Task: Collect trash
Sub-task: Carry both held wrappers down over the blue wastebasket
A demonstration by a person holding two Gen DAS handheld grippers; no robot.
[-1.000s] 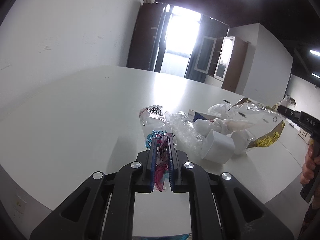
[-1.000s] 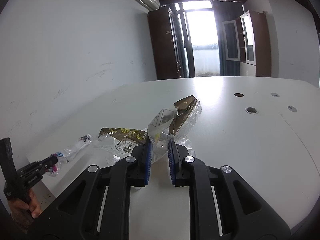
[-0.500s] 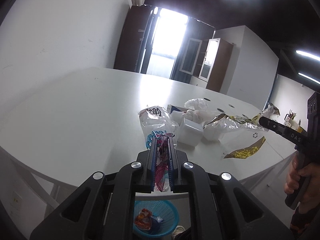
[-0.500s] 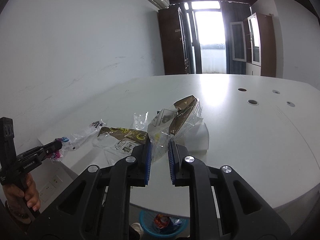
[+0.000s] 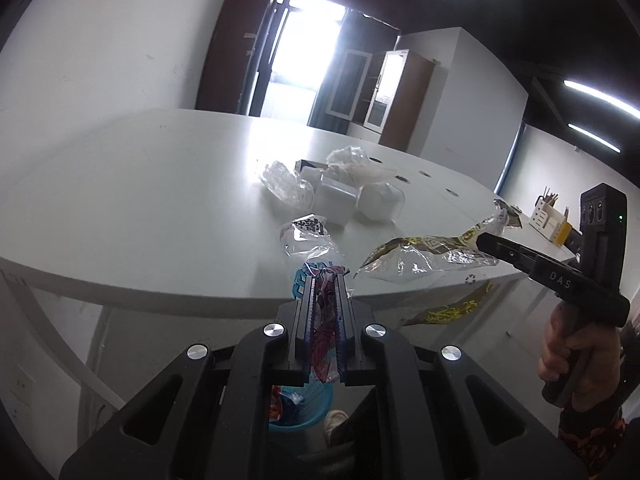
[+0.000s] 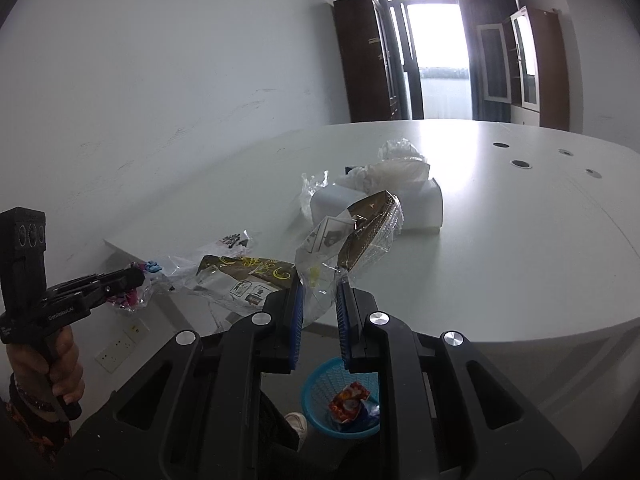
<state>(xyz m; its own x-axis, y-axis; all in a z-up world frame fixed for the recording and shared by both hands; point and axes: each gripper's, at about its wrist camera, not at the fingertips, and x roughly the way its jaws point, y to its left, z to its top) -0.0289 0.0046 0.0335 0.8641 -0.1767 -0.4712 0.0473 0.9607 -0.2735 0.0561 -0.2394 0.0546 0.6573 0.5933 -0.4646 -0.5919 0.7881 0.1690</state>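
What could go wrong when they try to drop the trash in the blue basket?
The brown and clear wrapper in the right hand-held gripper is long and floppy, wider than the small blue basket on the floor, so it might catch the rim and land outside. The pink wrapper sits pinched deep in the left hand-held gripper, so it might cling instead of falling.
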